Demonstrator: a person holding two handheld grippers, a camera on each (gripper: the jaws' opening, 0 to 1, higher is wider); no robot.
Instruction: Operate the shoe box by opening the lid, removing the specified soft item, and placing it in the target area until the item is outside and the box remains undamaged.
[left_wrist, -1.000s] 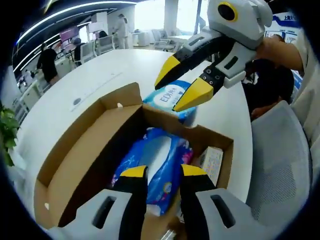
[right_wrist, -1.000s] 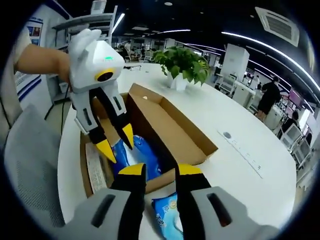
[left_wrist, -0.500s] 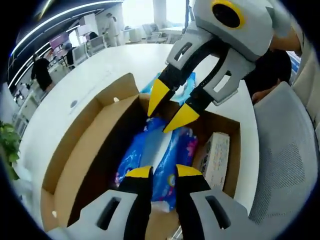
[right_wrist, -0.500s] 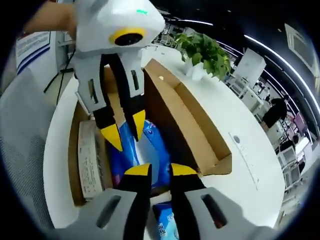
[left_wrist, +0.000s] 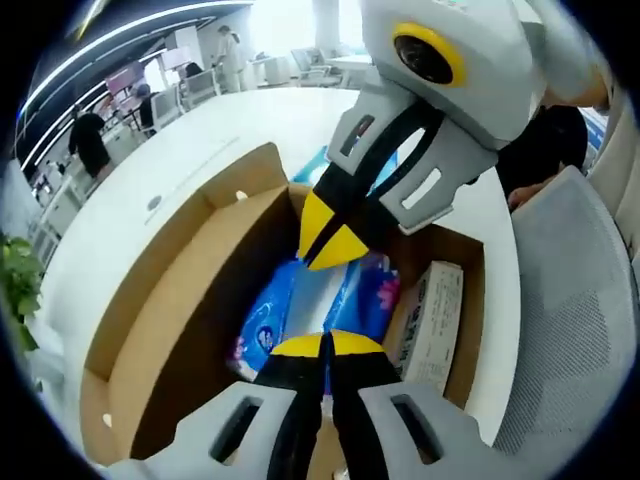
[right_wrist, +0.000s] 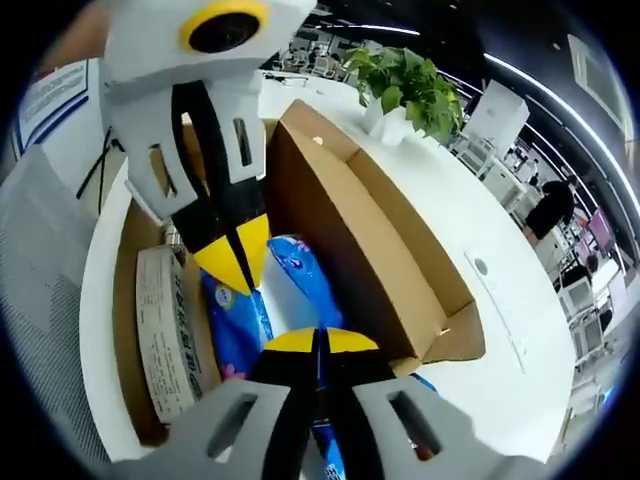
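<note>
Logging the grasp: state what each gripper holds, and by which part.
Both look shut on the blue pack in the shoe box: left gripper pinching the wrapper at one end, right gripper at the opposite end.

Open-plan office. Large white desk (left_wrist: 200, 140) with rounded edge; a round grommet (left_wrist: 153, 203) set in its top. Grey mesh chair (left_wrist: 570, 300) close beside the desk. Potted green plant (right_wrist: 400, 80) in a white pot on the desk's far part. Dark ceiling with long curved light strips (right_wrist: 560, 95). People stand (left_wrist: 92, 140) among further desks (left_wrist: 215, 85) in the background. Bright daylight from windows (left_wrist: 285, 20) behind them.
</note>
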